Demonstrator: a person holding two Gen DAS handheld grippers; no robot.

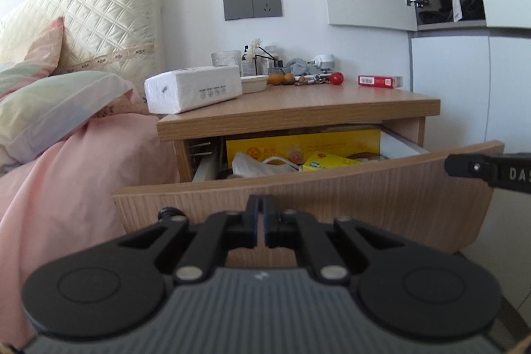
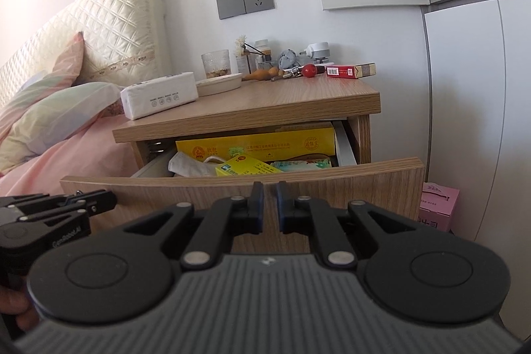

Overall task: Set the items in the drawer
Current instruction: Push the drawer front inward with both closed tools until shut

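Both grippers, left (image 1: 263,204) and right (image 2: 269,193), pressed together and empty, face the open drawer's front panel (image 2: 348,188); pushing evenly should close it straight.

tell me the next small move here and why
Probably push the drawer front in. Both tools, left and right, are shut, hold nothing and sit right at that open drawer's front, which already holds a yellow box and a mask.

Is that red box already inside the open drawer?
No, the red box lies on top of the nightstand, at its back right corner, above the open drawer.
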